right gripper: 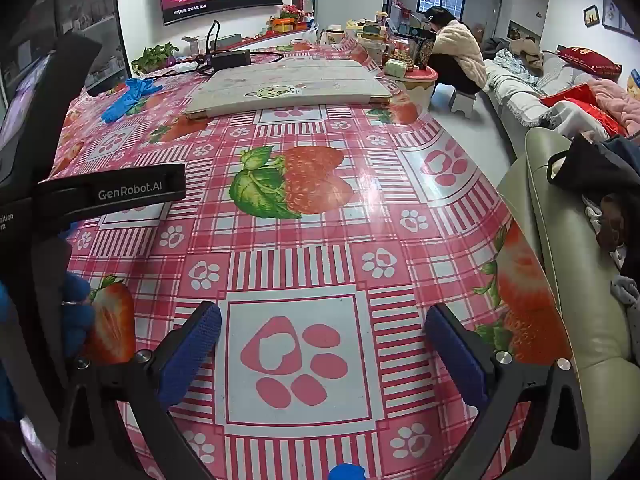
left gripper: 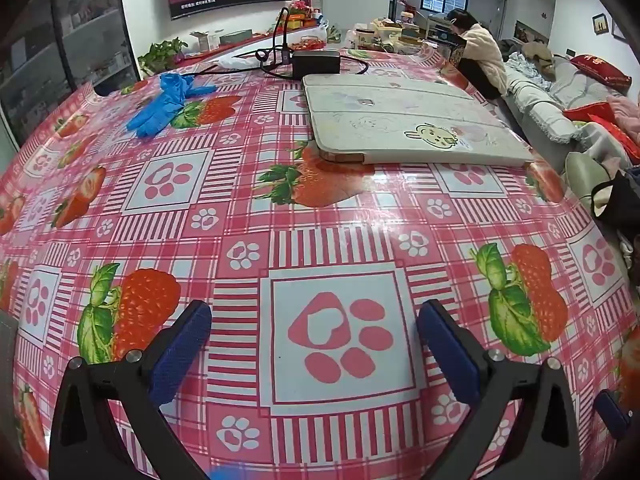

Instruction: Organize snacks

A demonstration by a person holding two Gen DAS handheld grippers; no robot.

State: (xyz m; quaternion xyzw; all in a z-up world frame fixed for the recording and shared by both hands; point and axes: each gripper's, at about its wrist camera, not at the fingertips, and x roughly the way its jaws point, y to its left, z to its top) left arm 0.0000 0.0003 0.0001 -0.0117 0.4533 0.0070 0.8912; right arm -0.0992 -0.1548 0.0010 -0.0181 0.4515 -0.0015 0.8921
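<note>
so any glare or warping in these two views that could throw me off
Left wrist view: strong fisheye bulge bends the pink strawberry-print tablecloth into a dome, with a pale sheen just in front of the white folded mat. Right wrist view: same warp, a bright glare patch on the cloth right of centre; corners vignetted black.

open tablecloth [left gripper: 320, 216] ahead, tablet case [left gripper: 404, 120] beyond
</note>
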